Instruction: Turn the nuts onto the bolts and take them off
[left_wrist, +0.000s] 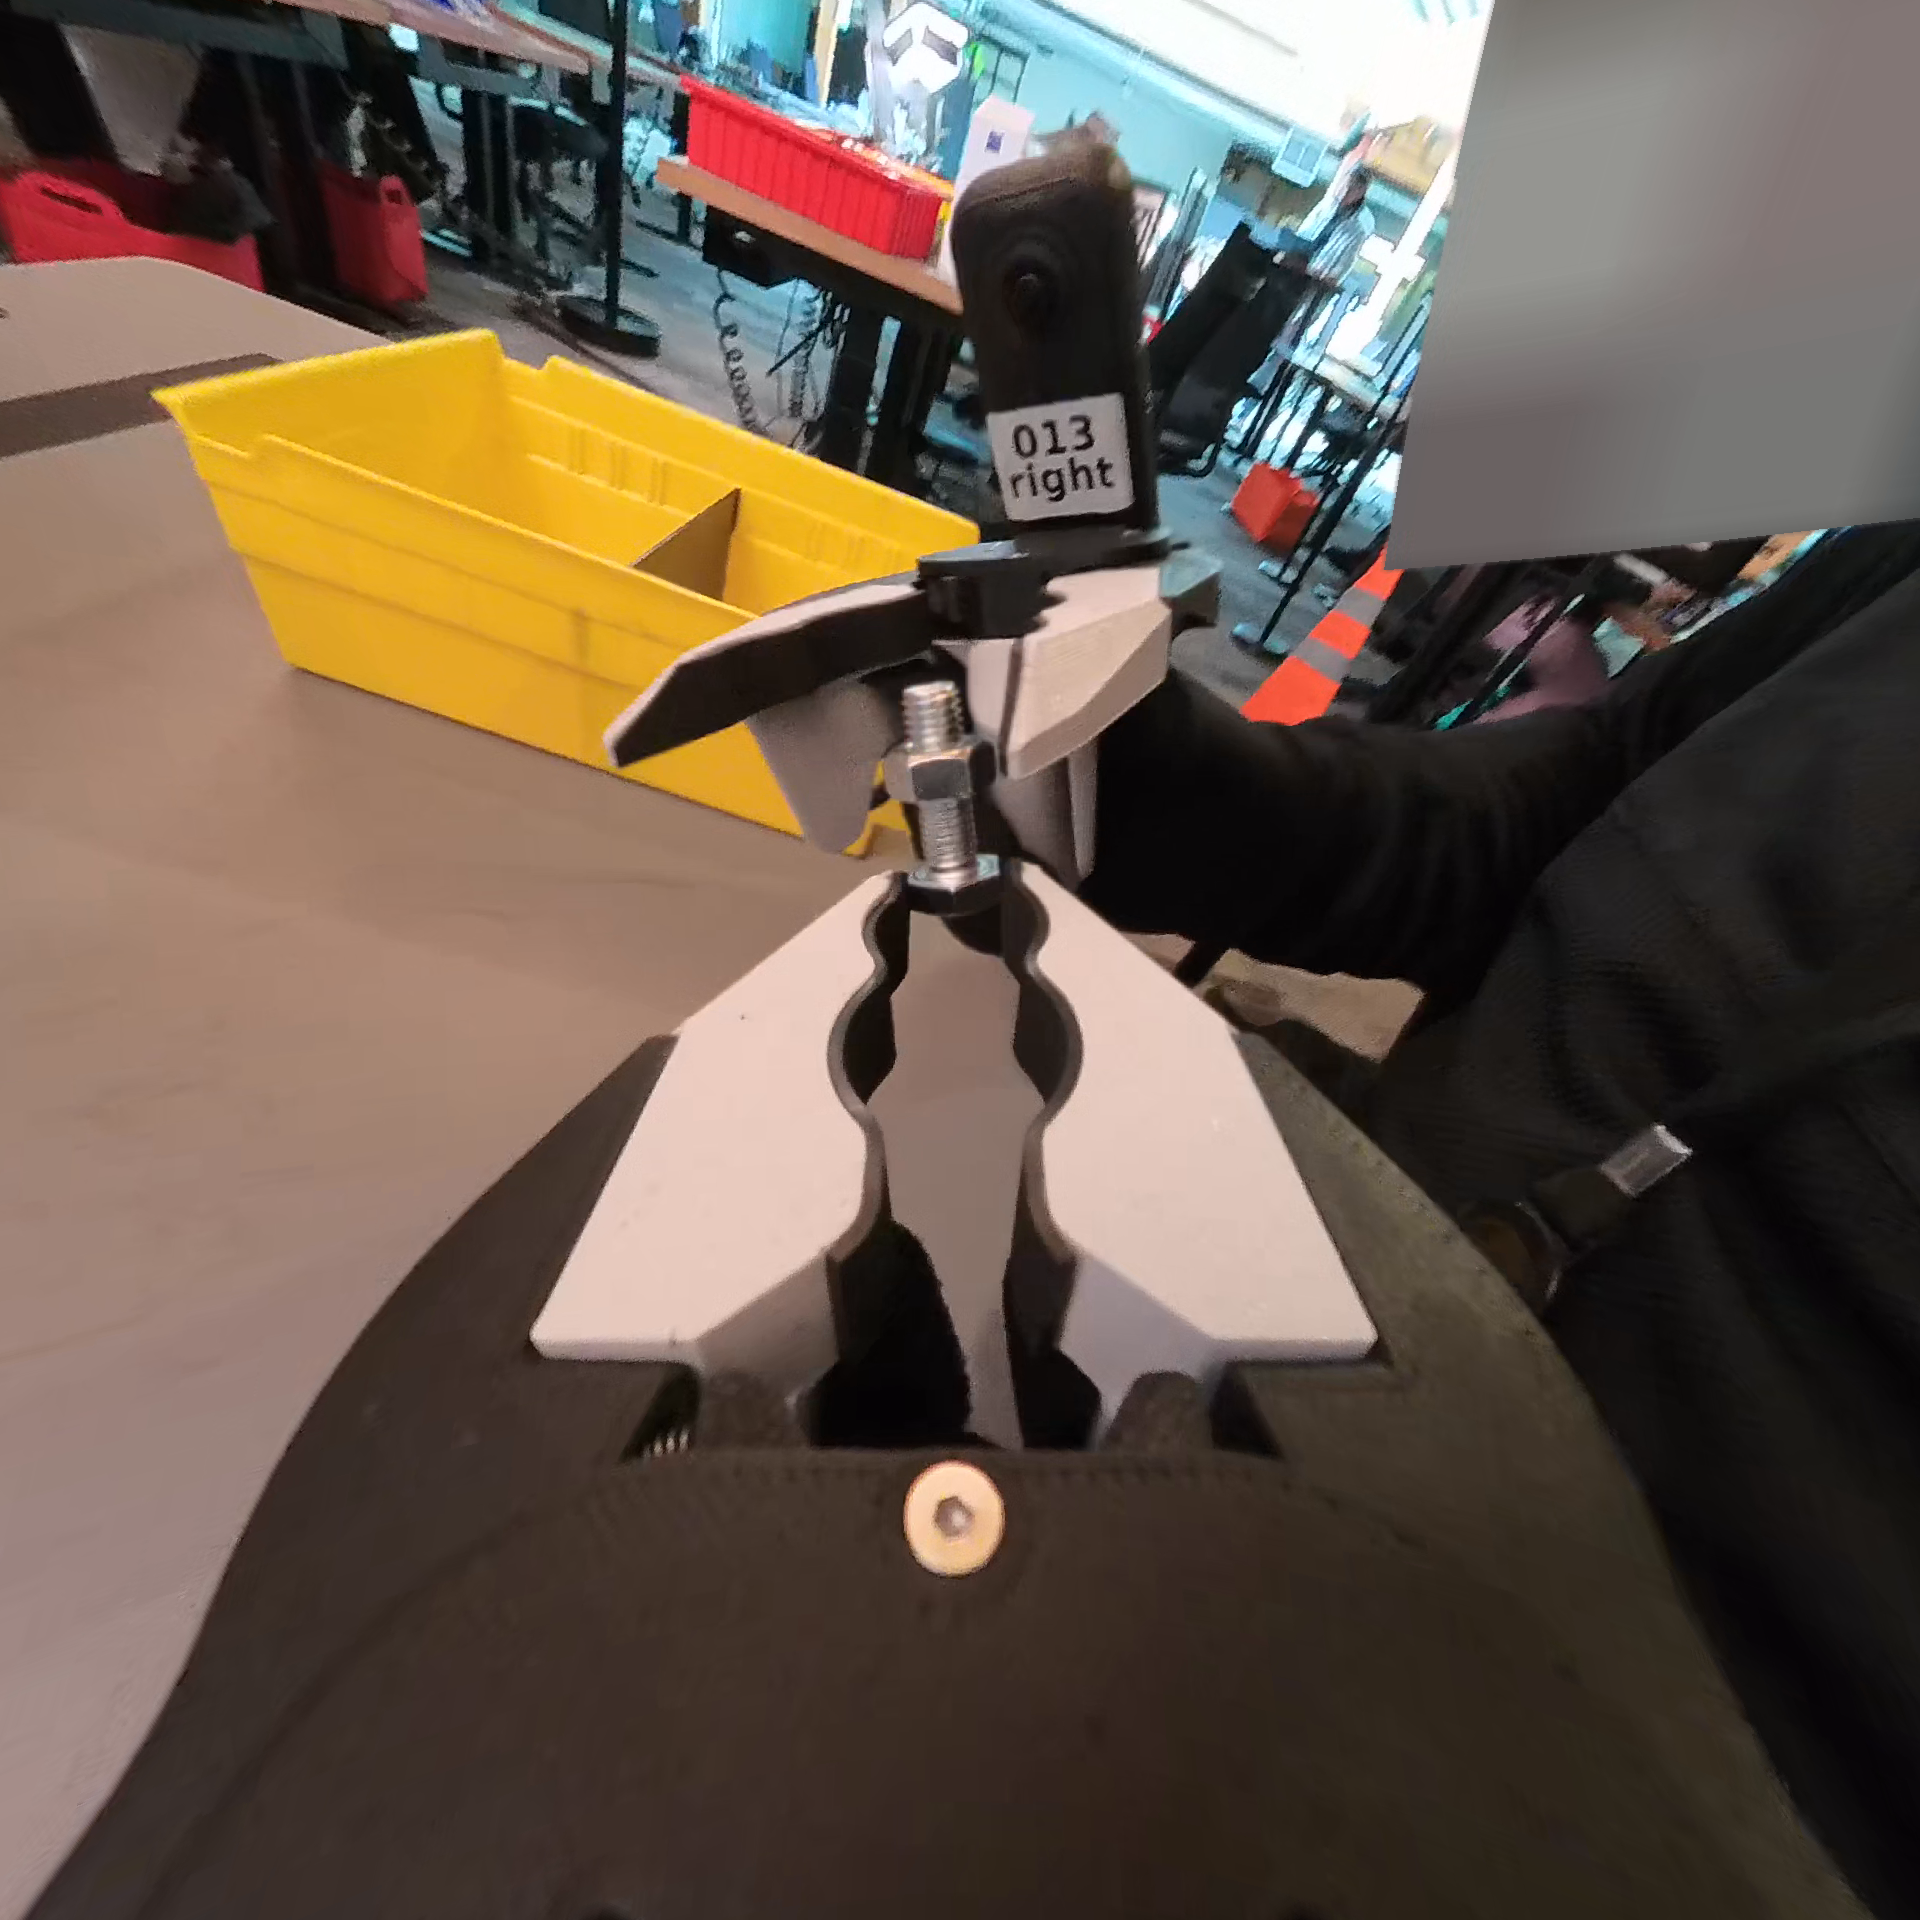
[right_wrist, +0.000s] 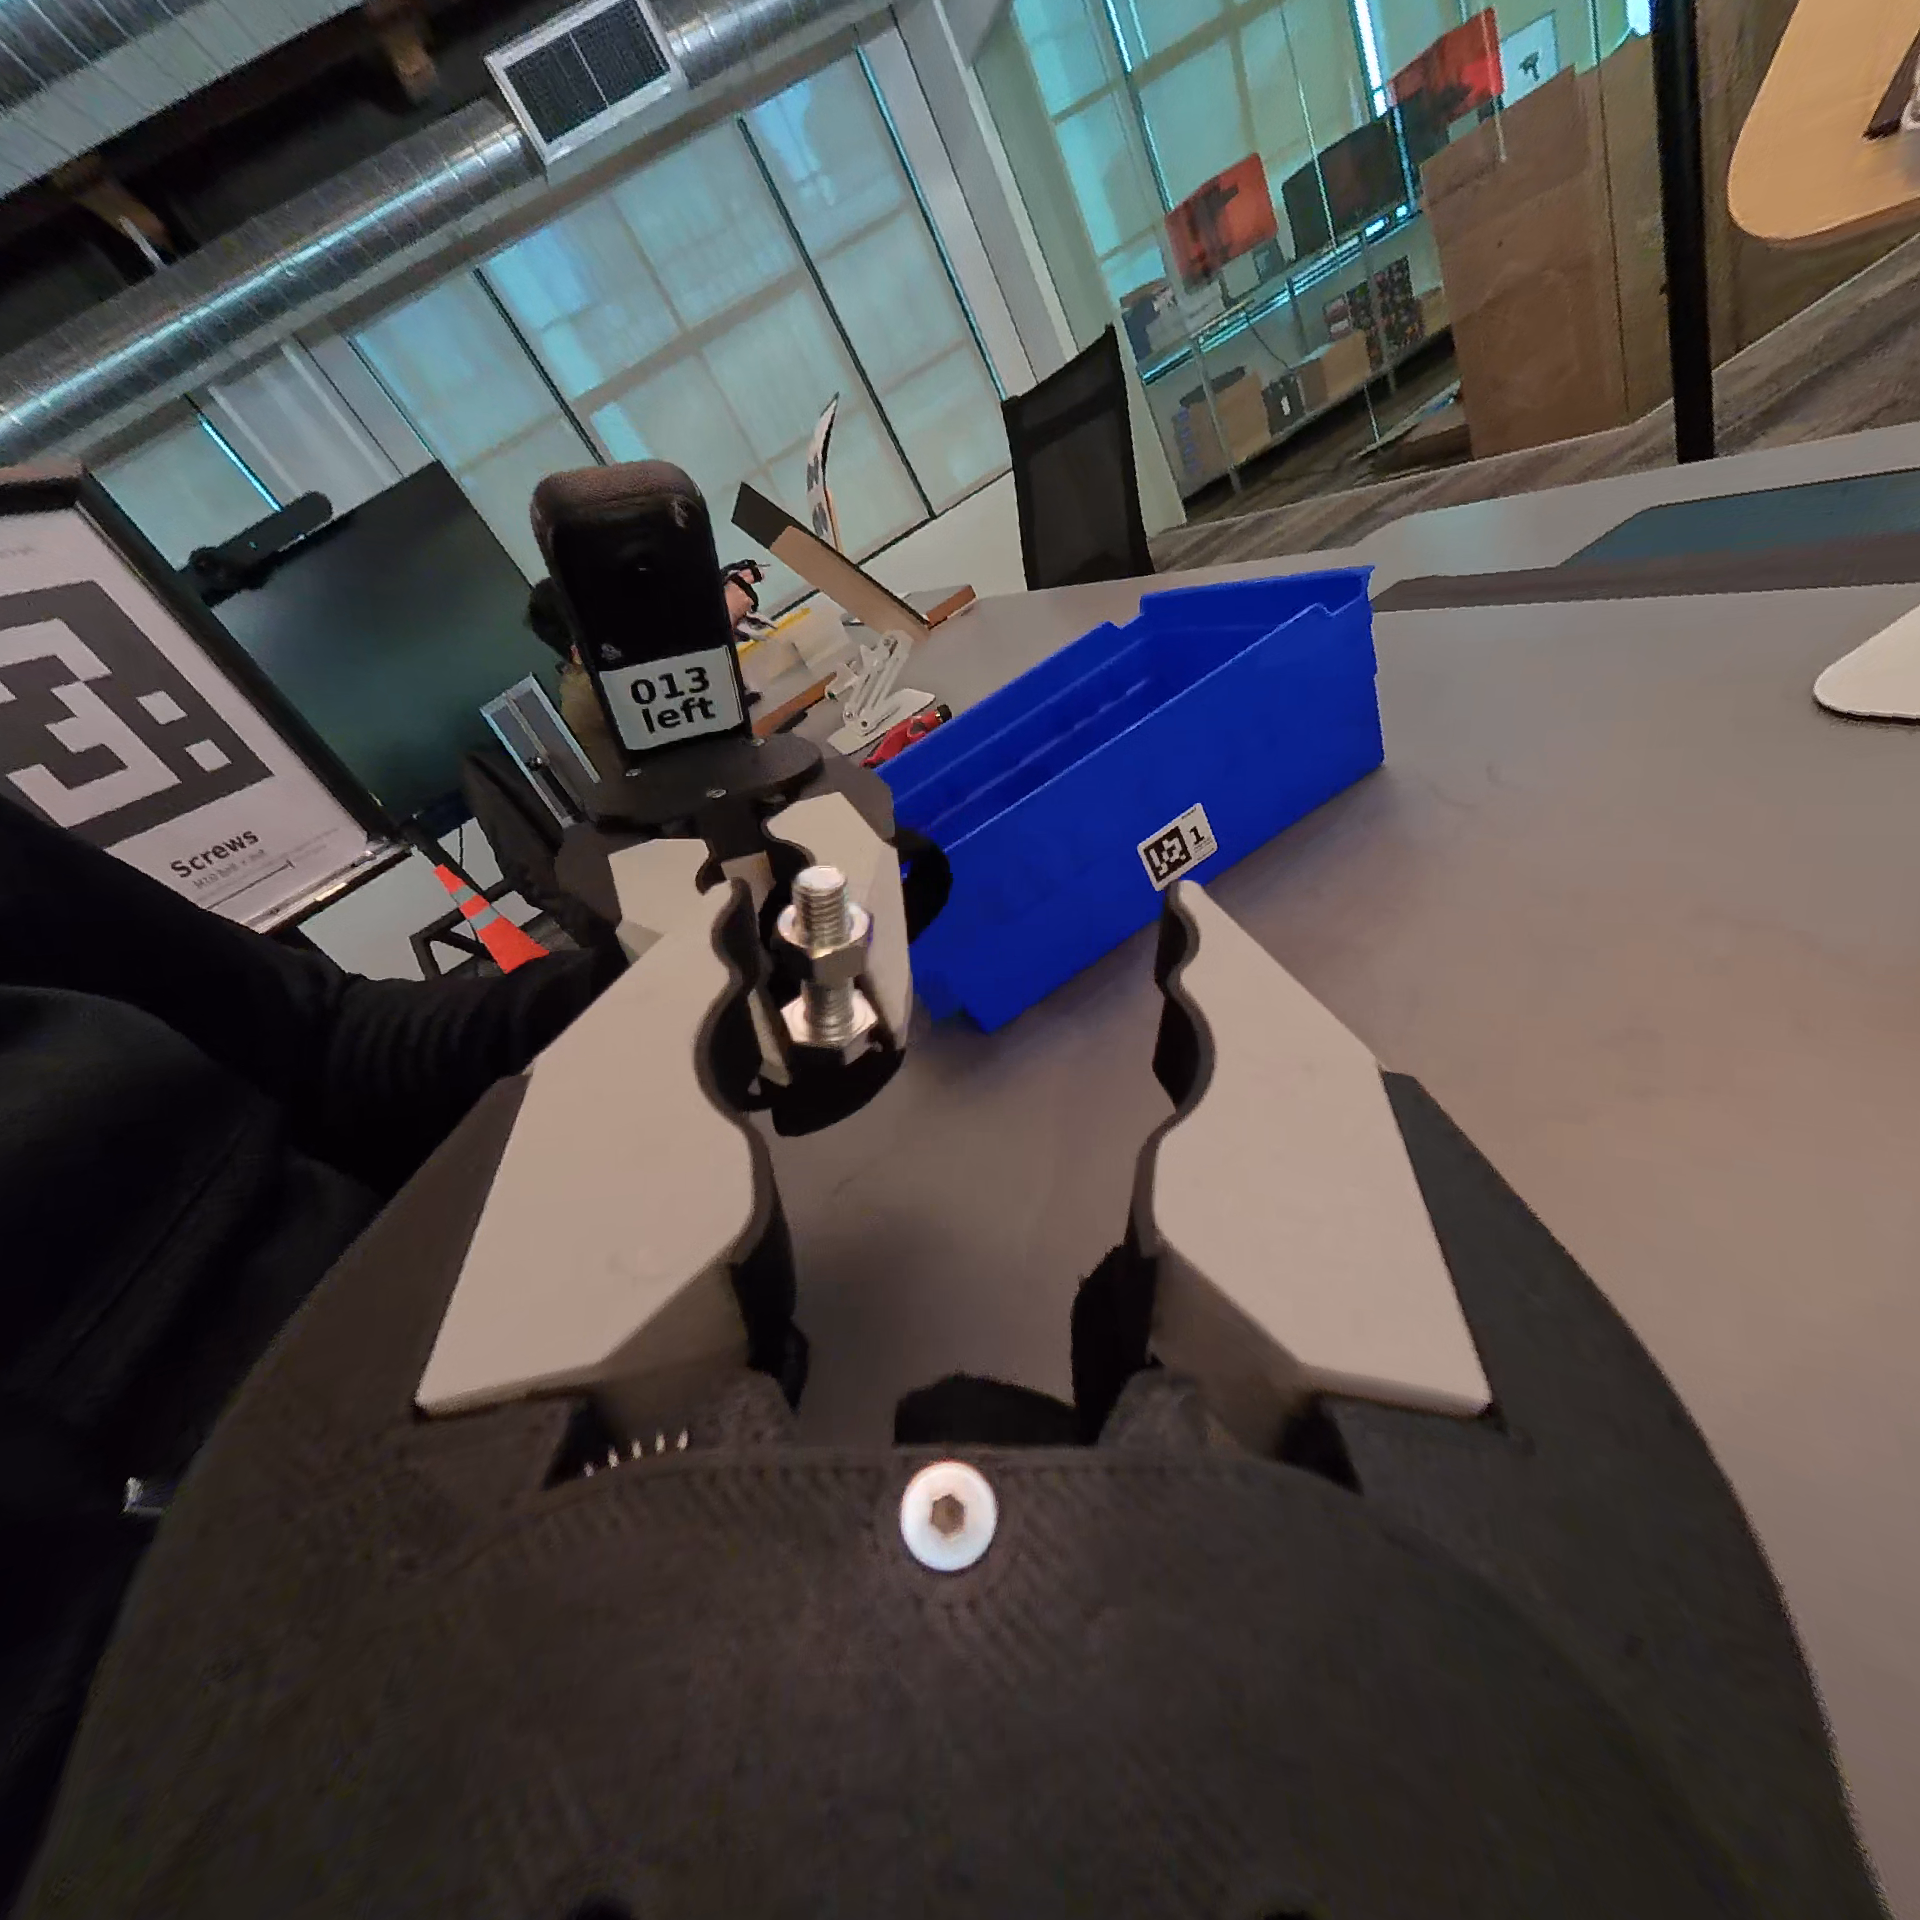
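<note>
A silver bolt (left_wrist: 940, 821) stands upright, thread end up, with a hex nut (left_wrist: 933, 774) about halfway along its thread. My left gripper (left_wrist: 951, 894) is shut on the bolt's head and holds it above the table. My right gripper (right_wrist: 951, 925) is open. The bolt (right_wrist: 826, 971) and its nut (right_wrist: 821, 935) sit between its fingers, close to the left finger (right_wrist: 644, 1039), and the jaws do not grip the nut. In the left wrist view the right gripper (left_wrist: 904, 800) faces me with its fingers spread on either side of the nut.
A yellow bin (left_wrist: 436, 540) with a cardboard divider sits on the grey table (left_wrist: 260, 987) behind the bolt. A blue bin (right_wrist: 1143, 790) sits on the table past the right gripper. A person's black sleeve (left_wrist: 1351, 810) reaches in from the right. My hands' fingertips stand some 4 centimetres from each other.
</note>
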